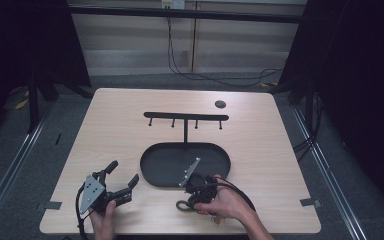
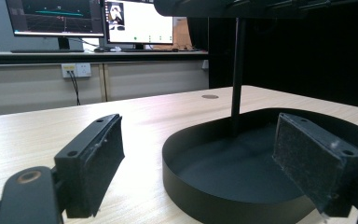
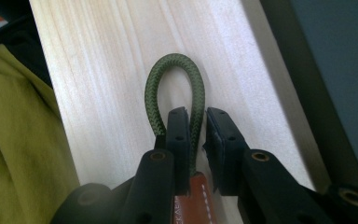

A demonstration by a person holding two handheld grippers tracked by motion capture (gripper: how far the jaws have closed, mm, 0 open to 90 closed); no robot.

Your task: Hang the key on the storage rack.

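On the left side of the table (image 1: 105, 125), the left hand-held gripper (image 1: 121, 181) rests low near the front edge, held by the person's left hand (image 1: 102, 220). Its jaws are spread wide with nothing between them, and in the left gripper view they frame the near wall of the black oval tray (image 2: 200, 196). In my judgement it is parked here only to wait, with its jaws ready. The tray sits in the middle of the table and is the base of a stand: a thin post (image 1: 185, 131) rises from its far side and carries a crossbar with small hooks (image 1: 186, 116). As far as the high view and the left gripper view show it, the tray holds nothing. To the right, just beside the tray's front edge, the right hand-held gripper (image 1: 196, 192) points down at the table, with the person's right hand (image 1: 227, 205) around it. Its jaws stand close on either side of one strand of a green braided cord loop (image 3: 175, 88); a thin gap remains at one pad, so I cannot tell if the grasp is already firm. The loop lies flat on the wood, and below it a brown leather piece with white stitching (image 3: 200, 203) is visible. Probably the cord is taken by the loop because a hook could pass through it. Behind the crossbar there is a small dark disc (image 1: 220, 104).
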